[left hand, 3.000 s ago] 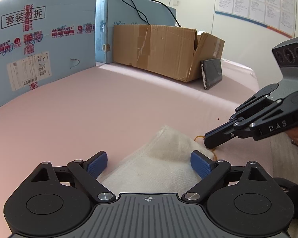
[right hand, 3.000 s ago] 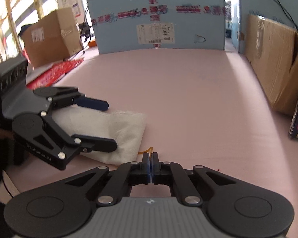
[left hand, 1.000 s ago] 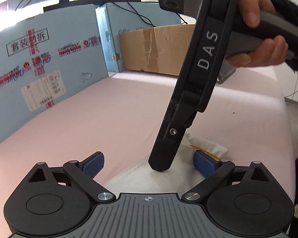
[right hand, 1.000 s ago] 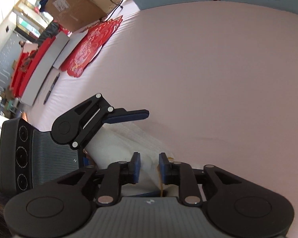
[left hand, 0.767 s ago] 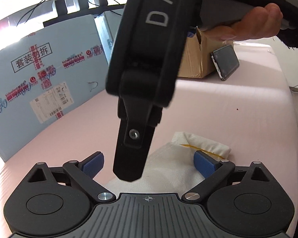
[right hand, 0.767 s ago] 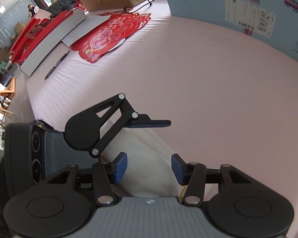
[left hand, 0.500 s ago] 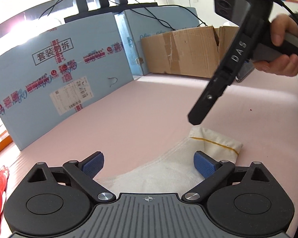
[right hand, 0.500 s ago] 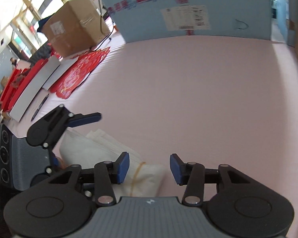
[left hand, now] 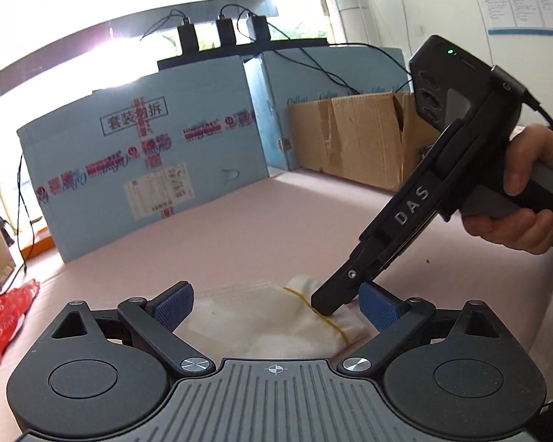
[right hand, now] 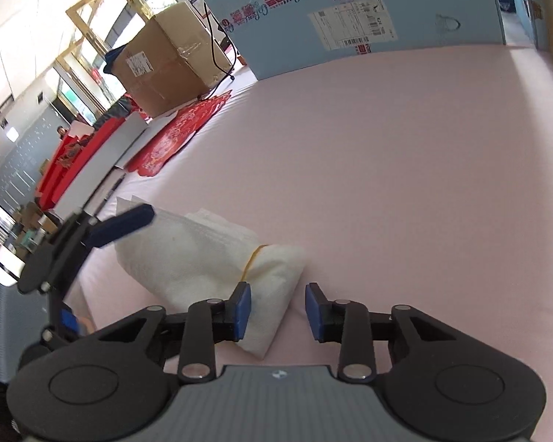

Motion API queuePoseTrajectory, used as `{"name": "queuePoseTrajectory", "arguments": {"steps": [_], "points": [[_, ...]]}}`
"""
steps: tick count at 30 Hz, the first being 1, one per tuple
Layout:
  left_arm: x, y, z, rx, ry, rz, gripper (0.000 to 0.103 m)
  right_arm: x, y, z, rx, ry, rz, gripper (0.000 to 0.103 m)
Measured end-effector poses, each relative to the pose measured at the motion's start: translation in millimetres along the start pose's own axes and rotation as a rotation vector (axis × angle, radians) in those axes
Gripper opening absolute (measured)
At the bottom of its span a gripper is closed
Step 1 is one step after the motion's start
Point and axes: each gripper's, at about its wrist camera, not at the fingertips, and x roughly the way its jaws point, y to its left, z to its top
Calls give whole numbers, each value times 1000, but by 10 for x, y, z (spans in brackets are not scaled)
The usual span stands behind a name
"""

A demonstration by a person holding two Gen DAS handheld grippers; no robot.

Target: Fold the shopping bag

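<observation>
White woven fabric: the bag (right hand: pixel 206 258), rolled into a short bundle and ringed near one end by a yellow band (right hand: pixel 252 258), lies on the pink tabletop (right hand: pixel 387 169) close to its near edge. Its long axis runs from my left gripper (left hand: pixel 276 304) toward my right gripper (right hand: pixel 278 311), banded end nearest the right. In the right wrist view that end sits just ahead of the left pad, partly within the gap; the jaws have just been closing yet stand apart, pressing on nothing. In the left wrist view my right fingertip (left hand: pixel 330 300) comes down onto the bundle beside the band. My left gripper's jaws are wide apart, straddling the other part of the bundle without clamping it. The right hand (left hand: pixel 527 199) is thus the nearer to the banded end. Beyond the bag the tabletop is bare up to the blue box (left hand: pixel 136 169) at the far edge, so I judge there is ample room to move forward; little remains toward the near edge.
</observation>
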Motion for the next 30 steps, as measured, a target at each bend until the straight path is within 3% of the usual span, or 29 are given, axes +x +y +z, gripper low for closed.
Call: {"name": "queuePoseTrajectory", "arguments": {"steps": [4,8,14,20,23,27,30], "points": [[38,24,-46,-25,48,-7,92,15,-236,-111,197,-13,135,21],[50,41,-96,-47,85,-6,92,33,-335,-153,245,3,214,24],[38,109,-118,-122,97,13,92,-81,-120,-31,20,-117,24,29],[63,21,-113,-48,132,100,94,60,114,-32,-176,-95,-34,27],[72,-40,-71,59,160,224,94,47,219,-146,-217,-88,-39,27],[98,-185,-24,115,175,255,93,30,268,-208,-248,-108,-51,27],[123,-224,15,95,191,247,94,32,268,-147,-245,-110,-62,26]]}}
